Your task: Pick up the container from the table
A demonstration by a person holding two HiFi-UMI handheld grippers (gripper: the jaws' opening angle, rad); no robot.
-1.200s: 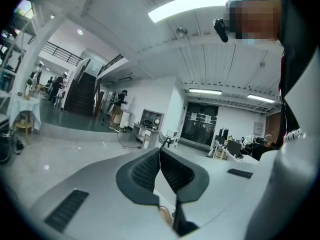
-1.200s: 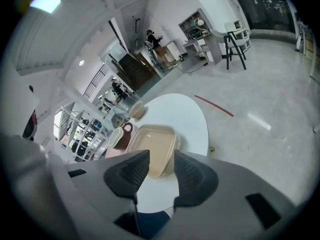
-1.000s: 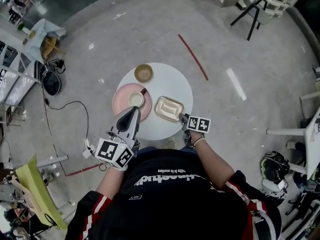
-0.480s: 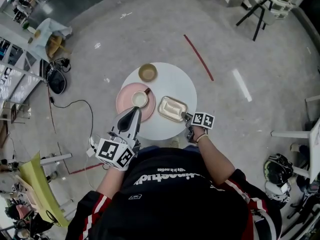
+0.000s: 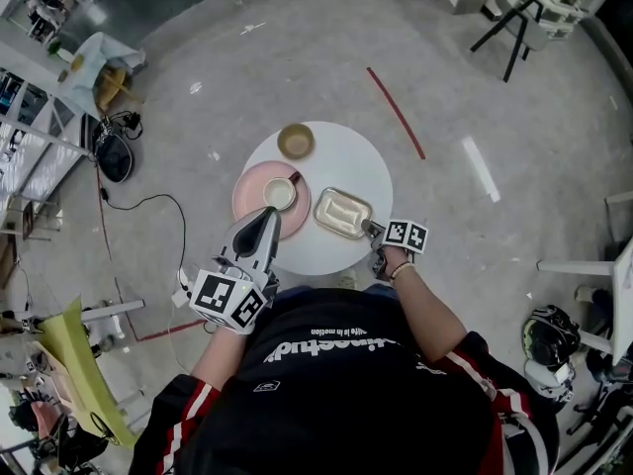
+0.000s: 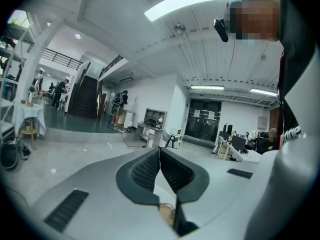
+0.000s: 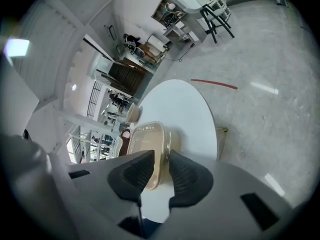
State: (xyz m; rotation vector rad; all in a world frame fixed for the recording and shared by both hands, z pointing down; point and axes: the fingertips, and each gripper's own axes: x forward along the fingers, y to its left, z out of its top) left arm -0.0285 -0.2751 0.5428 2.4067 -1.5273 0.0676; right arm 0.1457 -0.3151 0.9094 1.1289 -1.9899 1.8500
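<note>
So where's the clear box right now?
In the head view the container sits on the white table's right side, beside the pink plate, with the right gripper's closing jaws around its near rim.

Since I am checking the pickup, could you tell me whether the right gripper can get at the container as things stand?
Probably yes: the right gripper sits at the near end of the container, its jaws closing with the container's wall between them, and nothing stands in the way.
</note>
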